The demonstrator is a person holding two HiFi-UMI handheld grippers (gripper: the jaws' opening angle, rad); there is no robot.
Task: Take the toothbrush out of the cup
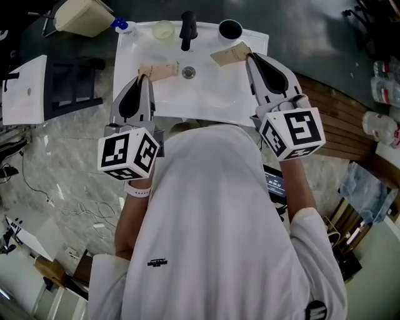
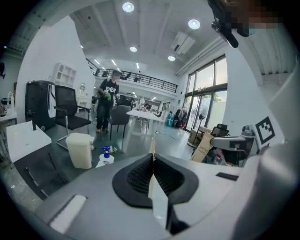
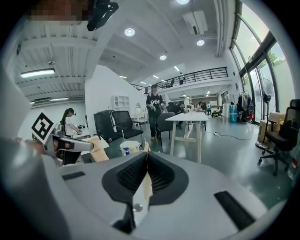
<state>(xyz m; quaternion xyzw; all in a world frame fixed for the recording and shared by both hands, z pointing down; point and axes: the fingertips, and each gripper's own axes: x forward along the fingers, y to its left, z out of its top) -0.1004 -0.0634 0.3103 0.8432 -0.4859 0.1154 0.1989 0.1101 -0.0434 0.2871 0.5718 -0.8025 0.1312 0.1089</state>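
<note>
Head view: you stand over a white washbasin point(image 1: 212, 100) with a black faucet point(image 1: 187, 30) on its back rim. A dark cup point(image 1: 230, 29) sits on that rim just right of the faucet, and a pale translucent cup point(image 1: 163, 29) just left of it. The toothbrush cannot be made out in either one. Your left gripper point(image 1: 157, 70) and right gripper point(image 1: 231, 55) hover over the bowl on either side of the drain point(image 1: 189, 72), both apart from the cups. A blue-capped bottle point(image 1: 120, 25) and a beige bin point(image 1: 78, 15) stand on the floor past the basin's back left corner.

Left gripper view: your left gripper point(image 2: 152, 154) is clenched, its black pads and tan tips meeting in one line with nothing between them. Beyond it are the bin point(image 2: 79, 150), the bottle point(image 2: 107, 152), a black office chair point(image 2: 65, 108) and a standing person point(image 2: 108, 101). Your right gripper point(image 2: 202, 147) shows at the right.

Right gripper view: your right gripper point(image 3: 146, 161) is likewise pressed closed and empty. Your left gripper point(image 3: 96, 151) shows at the left. A white table point(image 3: 190, 117) and a standing person point(image 3: 153, 108) are farther off in the room.
</note>
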